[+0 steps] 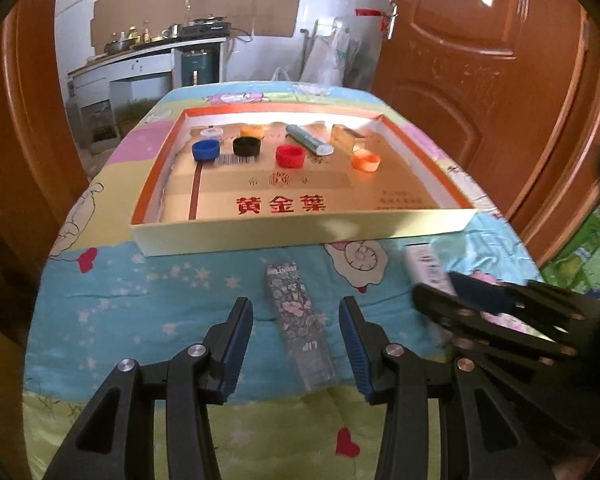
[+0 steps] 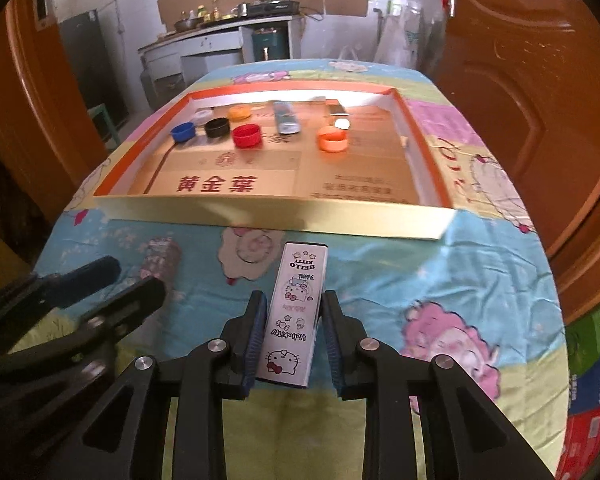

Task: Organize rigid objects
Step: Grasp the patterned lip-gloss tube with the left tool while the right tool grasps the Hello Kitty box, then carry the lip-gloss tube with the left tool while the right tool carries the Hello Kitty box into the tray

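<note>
While the shallow box point(image 2: 236, 216) at the far half of the worktop point(image 2: 480, 272) already holds caps, two cases remain outside near its front wall, so a pick-up step is judged in hand. The right gripper point(image 2: 293, 340) is spread around the Hello Kitty case point(image 2: 294, 312), pads near its sides, contact uncertain; closing is required next. The left gripper point(image 1: 296, 350) is spread astride the floral case point(image 1: 300, 320).

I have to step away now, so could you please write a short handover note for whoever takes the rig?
Left gripper: open, straddling the floral box on the quilt, not closed on it.
Right gripper: open around the Hello Kitty box, pads close to its sides.
Already in the tray: blue, black, red and orange caps, a tube and a few small items at the back.
Left: both boxes still go into the tray.
</note>
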A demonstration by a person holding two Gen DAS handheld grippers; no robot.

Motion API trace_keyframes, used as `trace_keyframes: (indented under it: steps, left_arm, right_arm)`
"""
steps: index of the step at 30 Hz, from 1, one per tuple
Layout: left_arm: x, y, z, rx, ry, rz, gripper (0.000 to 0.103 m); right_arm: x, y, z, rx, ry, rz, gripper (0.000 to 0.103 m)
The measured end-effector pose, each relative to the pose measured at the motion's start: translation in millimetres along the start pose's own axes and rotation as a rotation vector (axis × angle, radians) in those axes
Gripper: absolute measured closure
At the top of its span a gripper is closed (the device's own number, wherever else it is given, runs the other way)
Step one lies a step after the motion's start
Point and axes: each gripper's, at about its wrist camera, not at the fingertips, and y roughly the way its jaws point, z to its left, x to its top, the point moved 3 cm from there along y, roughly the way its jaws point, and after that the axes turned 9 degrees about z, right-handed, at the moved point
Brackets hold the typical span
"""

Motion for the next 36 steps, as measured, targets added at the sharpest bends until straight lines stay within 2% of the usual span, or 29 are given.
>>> trace_keyframes:
  steps: [3,11,14,16,17,28,36]
  left_arm:
    - [0.1,11.7,-1.6,0.053,-0.013,0.018,0.058]
    - [-2.0,20.0,-0.8,0.098,-0.04,0.029,0.06]
    - [-2.8,19.0,-1.6,0.092,-0.038,0.026,0.069]
    - [-3.5,18.0,-1.6,0.087,-0.034,0.024,0.082]
    - [-3.6,17.9,-2.7,0.089,-0.031,0.023,0.082]
    - [-6.1,7.5,-1.9,0.044,-0.033,0.007,0.083]
    - [-0.9,-14.1,-0.7,0.025,-0.028,-0.033,0.083]
  right_arm:
    - [-3.7,-1.6,-6.9,0.006,0.008,-0.003,0.074]
    - [-10.9,-2.9,-15.3,0.027,0.019,-0.006,0.074]
    - [-11.8,-2.4,-15.0,0.033,0.02,-0.005,0.074]
    - [-12.3,-2.2,-14.5,0.034,0.02,-0.005,0.074]
    - [-12.6,-2.3,-14.4,0.035,0.02,-0.004,0.074]
    - [-11.6,-10.7,-8.5,0.032,0.009,-0.025,0.074]
    - [-6.2,-21.6,-6.7,0.046,0.005,-0.046,0.074]
